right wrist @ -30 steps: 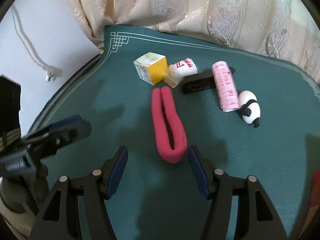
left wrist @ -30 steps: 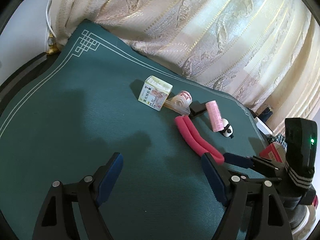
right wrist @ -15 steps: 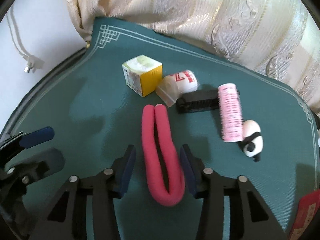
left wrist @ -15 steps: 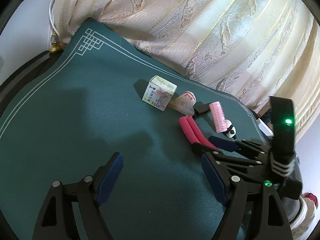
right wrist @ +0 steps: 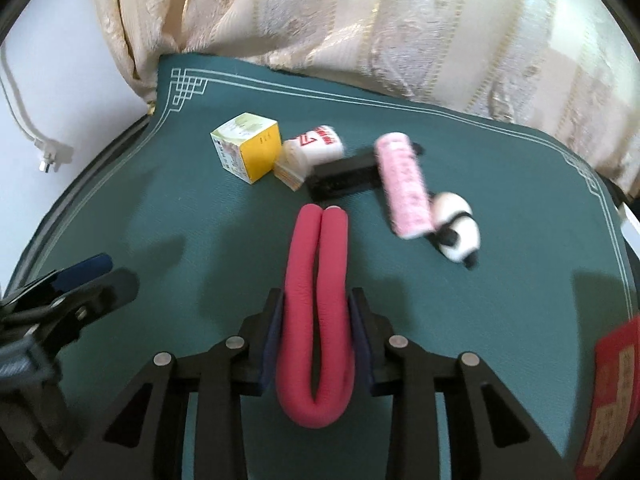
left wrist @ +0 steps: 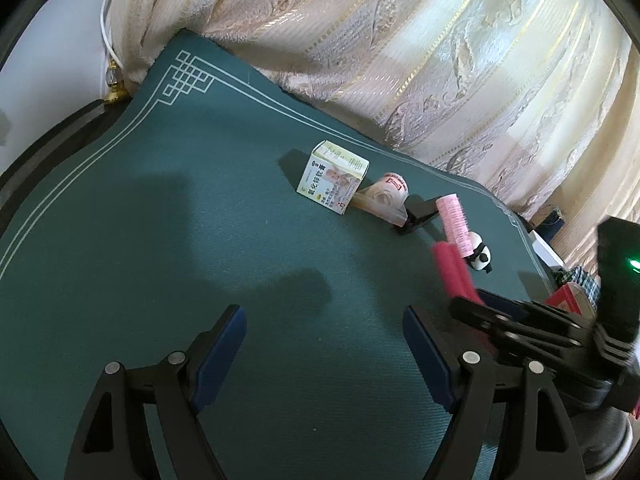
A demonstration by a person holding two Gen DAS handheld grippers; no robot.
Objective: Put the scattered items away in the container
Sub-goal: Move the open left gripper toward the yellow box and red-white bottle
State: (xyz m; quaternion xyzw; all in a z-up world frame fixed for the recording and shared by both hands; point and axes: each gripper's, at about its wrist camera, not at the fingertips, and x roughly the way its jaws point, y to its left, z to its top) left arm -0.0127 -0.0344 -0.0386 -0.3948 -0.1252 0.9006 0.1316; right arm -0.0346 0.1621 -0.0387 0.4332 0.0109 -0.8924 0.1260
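Note:
My right gripper (right wrist: 316, 336) is shut on a folded red foam roller (right wrist: 316, 304), its blue pads pressing both sides near the bend. The roller also shows in the left wrist view (left wrist: 454, 272), held by the right gripper (left wrist: 480, 308). Beyond it on the green mat (right wrist: 160, 220) lie a yellow-white box (right wrist: 248, 152), a small white bottle (right wrist: 316, 148), a black comb (right wrist: 344, 176), a pink hair roller (right wrist: 404, 184) and a panda figure (right wrist: 458, 232). My left gripper (left wrist: 324, 352) is open and empty above bare mat. A red container edge (right wrist: 612, 400) shows at the right.
A patterned curtain (left wrist: 400, 60) hangs behind the mat's far edge. A white cable and plug (right wrist: 44, 152) hang on the wall at the left. The left gripper (right wrist: 60, 300) sits low at the left in the right wrist view.
My right gripper moved forward over the red foam roller and closed on it. The left gripper stayed open and drifted slightly.

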